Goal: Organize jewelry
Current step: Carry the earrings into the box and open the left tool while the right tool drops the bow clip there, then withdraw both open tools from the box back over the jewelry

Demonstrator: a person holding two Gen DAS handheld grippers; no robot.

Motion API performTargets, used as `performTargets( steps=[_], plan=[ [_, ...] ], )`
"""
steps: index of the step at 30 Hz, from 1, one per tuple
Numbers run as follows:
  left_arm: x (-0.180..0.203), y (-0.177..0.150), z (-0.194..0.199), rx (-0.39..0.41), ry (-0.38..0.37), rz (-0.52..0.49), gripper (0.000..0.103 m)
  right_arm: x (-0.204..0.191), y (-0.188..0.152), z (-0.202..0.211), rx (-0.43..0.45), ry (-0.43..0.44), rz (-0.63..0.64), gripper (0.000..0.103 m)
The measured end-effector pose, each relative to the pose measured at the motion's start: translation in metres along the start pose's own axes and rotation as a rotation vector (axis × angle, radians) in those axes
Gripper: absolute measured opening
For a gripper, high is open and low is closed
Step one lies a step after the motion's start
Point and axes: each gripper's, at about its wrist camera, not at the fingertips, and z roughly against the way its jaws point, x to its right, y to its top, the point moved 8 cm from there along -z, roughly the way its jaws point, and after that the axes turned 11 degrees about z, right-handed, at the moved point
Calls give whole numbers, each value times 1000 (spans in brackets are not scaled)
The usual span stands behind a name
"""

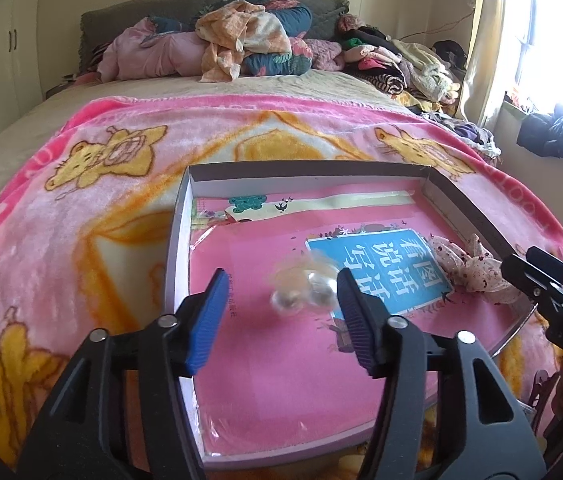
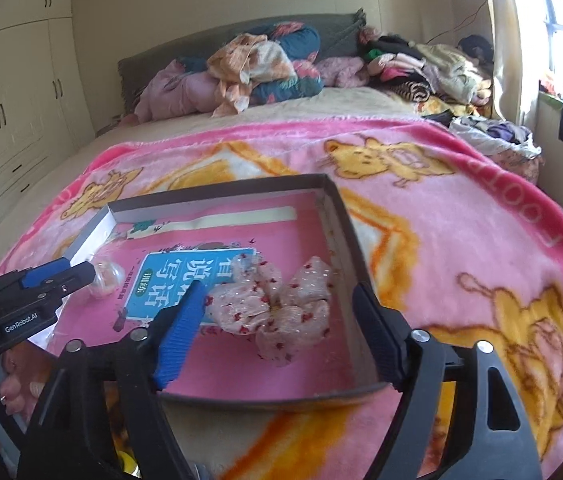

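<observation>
A shallow cardboard box (image 1: 179, 220) (image 2: 345, 216) lies on the bed, lined with a pink book with a blue label (image 1: 377, 268) (image 2: 177, 280). A blurred clear beaded piece (image 1: 301, 284) (image 2: 103, 276) sits in it, just ahead of my open left gripper (image 1: 281, 292) (image 2: 81, 274), nearer its right finger. A sheer pink bow with red dots (image 2: 277, 304) (image 1: 469, 266) lies in the box between the open fingers of my right gripper (image 2: 281, 300) (image 1: 521, 264), untouched by its right finger.
The box rests on a pink cartoon blanket (image 1: 101, 184) (image 2: 461, 208). Piled bedding and clothes (image 1: 241, 40) (image 2: 265, 64) lie at the headboard. A wardrobe (image 2: 13, 92) stands left, a window (image 1: 553, 32) right.
</observation>
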Motion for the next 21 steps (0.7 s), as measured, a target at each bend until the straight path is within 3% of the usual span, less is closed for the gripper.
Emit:
performTargets(
  steps=[7,14,21],
  plan=[
    [0,-1,15,17,-10,15,65,5,2,22,50,-50,22,87],
    [-5,-2,42,66,-18,40,87,0,2,42,91,-65,45,90],
    [-6,-7,73,110,-36,48,89,-12,0,66,118,-55,58,91]
  ],
)
